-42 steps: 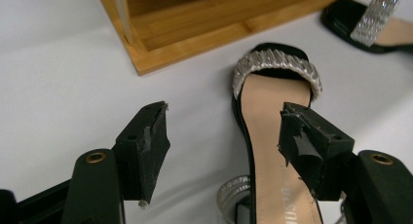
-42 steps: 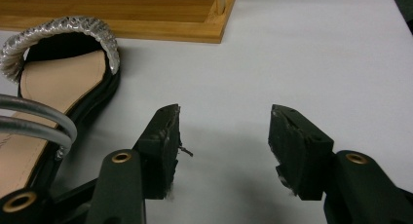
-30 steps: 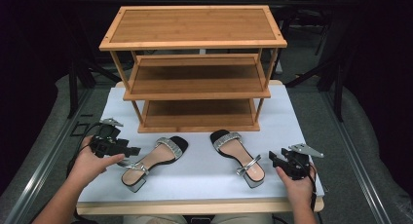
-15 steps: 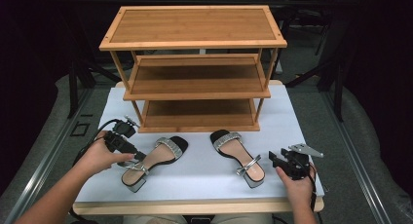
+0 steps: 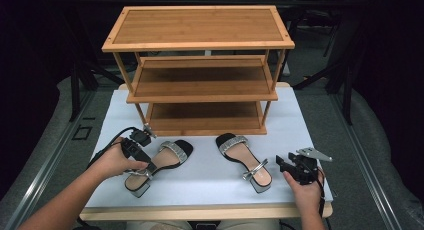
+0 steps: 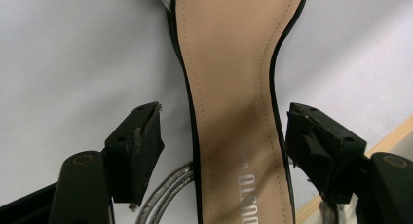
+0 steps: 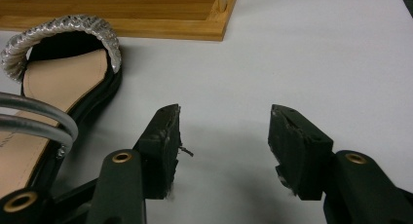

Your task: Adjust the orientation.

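Two black heeled sandals with silver straps lie on the white mat. My left gripper [image 5: 145,162] is down over the left sandal [image 5: 162,157], near its heel end. In the left gripper view its jaws straddle the narrow waist of the tan insole [image 6: 229,48] with a gap on each side. The left gripper [image 6: 224,112] is open, and its jaws have just been opening. My right gripper [image 5: 281,163] rests on the mat just right of the right sandal [image 5: 245,157]. In the right gripper view the right gripper [image 7: 224,112] is open over bare mat, and the right sandal [image 7: 63,83] lies to its left.
A three-tier bamboo shoe rack [image 5: 200,80] stands at the back of the mat, all shelves bare. Its bottom shelf [image 7: 122,14] lies just beyond the sandals' toes. The white mat [image 5: 210,187] ends at the wooden table edge near the person.
The left hand has moved right and down from the mat's left edge onto the left sandal. The right hand and both sandals have stayed put.
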`<action>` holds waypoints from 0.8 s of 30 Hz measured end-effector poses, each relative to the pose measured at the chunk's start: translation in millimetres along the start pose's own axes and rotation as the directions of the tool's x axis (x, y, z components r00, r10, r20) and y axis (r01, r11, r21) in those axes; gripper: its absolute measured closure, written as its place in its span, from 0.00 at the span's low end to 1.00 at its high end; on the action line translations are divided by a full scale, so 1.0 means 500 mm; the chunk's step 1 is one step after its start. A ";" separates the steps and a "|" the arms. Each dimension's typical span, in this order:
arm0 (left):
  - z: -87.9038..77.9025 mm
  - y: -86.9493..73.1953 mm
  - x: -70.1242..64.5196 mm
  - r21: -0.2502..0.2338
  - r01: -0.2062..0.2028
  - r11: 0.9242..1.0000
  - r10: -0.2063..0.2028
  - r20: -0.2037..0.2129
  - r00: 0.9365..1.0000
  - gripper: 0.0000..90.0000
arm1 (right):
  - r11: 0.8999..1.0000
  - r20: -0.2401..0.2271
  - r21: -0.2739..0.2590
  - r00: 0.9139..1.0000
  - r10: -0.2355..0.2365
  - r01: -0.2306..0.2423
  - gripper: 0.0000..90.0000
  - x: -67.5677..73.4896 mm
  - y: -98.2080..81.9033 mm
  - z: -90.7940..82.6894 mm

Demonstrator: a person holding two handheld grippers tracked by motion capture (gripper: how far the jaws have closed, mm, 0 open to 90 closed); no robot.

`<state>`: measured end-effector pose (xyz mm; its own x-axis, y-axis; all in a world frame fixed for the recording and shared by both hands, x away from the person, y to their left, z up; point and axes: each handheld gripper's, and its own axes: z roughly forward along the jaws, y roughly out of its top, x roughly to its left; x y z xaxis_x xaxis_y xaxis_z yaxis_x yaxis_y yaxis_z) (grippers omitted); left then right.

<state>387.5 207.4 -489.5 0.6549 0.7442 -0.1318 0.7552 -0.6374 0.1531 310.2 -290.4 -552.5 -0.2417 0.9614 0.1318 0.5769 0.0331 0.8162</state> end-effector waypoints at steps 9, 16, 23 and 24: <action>0.019 -0.001 -0.010 0.038 0.012 0.999 -0.012 0.013 1.000 0.31 | 1.000 -0.005 0.004 1.000 -0.001 0.001 0.50 0.001 -0.001 0.002; 0.033 -0.004 -0.009 0.034 0.035 0.999 -0.036 0.030 0.999 0.32 | 1.000 -0.004 0.007 1.000 0.000 0.000 0.50 0.001 -0.001 0.003; 0.040 0.004 -0.015 0.066 0.029 0.997 -0.031 0.028 0.999 0.38 | 1.000 -0.008 -0.001 1.000 0.001 -0.001 0.50 0.000 -0.002 0.003; 0.041 0.005 -0.015 0.069 0.031 0.997 -0.032 0.025 0.999 0.39 | 1.000 -0.008 -0.002 1.000 0.002 -0.002 0.50 0.000 -0.002 0.004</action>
<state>385.1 196.1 -508.3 0.6306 0.7592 -0.1609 0.7751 -0.6266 0.0810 311.1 -290.2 -554.4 -0.2470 0.9591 0.1381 0.5754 0.0305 0.8173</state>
